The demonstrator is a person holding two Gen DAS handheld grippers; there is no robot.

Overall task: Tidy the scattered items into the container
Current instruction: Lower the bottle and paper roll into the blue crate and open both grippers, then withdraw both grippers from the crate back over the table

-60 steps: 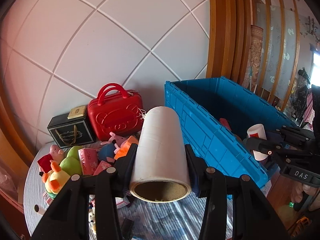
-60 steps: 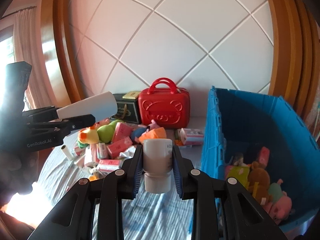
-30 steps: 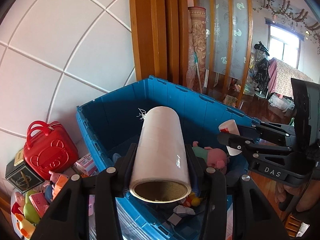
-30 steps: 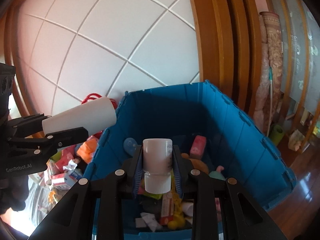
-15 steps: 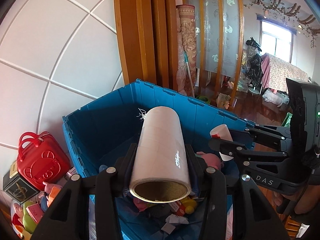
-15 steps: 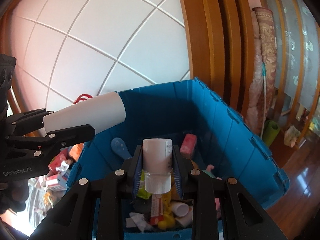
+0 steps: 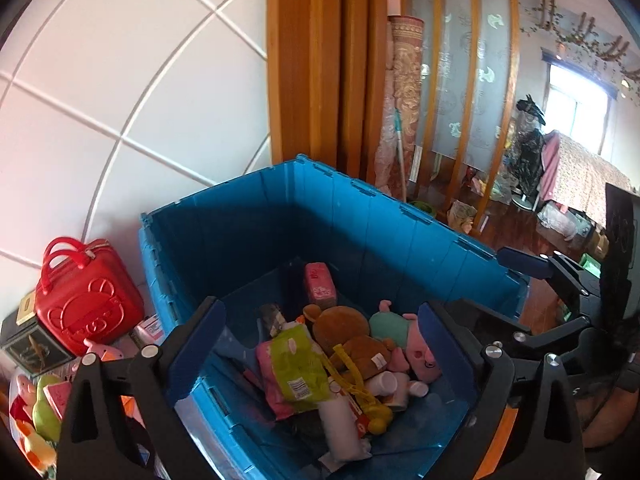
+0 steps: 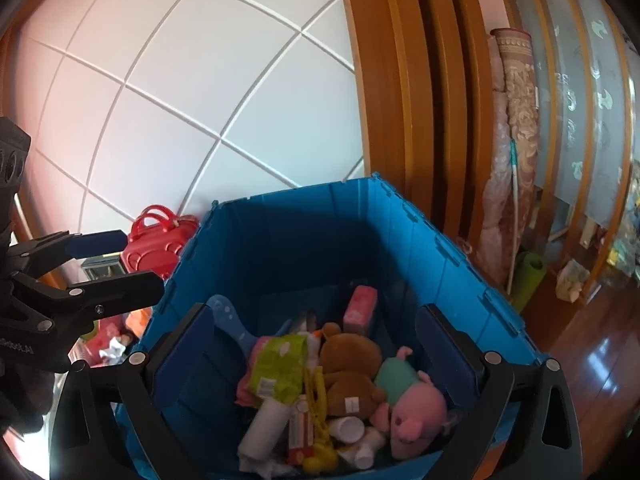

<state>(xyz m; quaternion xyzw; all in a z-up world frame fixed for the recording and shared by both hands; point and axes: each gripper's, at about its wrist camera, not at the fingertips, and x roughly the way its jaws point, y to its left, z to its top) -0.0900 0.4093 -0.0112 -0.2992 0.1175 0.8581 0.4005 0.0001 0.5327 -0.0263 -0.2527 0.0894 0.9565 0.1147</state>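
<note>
Nearest the cameras, the left gripper [image 7: 320, 332] and the right gripper [image 8: 316, 332] both hang over the open blue container [image 8: 404, 216]. The jaws of each are opening and already stand wide, with nothing between the pads; only the container's contents show through each gap. In the right wrist view the left gripper appears again at the left edge, its blue pads parted and empty.

Below the jaws, the container's floor holds a heap of items. A white roll [image 8: 264, 424] lies at the near side, slanting under a green packet [image 8: 280, 364]. Beside it lie a red-and-white tube [image 8: 298, 428] and a white bottle [image 8: 352, 430] with its cap end toward the lens. A pink pig plush [image 8: 412, 412] rests at the right of the heap, touching a brown bear plush [image 8: 348, 364]. Farther in, a pink box [image 8: 360, 310] stands against the rear of the pile.

Outside the container, to its left, a red toy suitcase [image 7: 84, 304] stands against the white panelled wall [image 7: 132, 92], with a dark box [image 7: 28, 340] just beside it and a cluster of small toys [image 7: 44, 408] not yet put away in front. Beyond the container rise wooden door frames [image 7: 320, 60].
</note>
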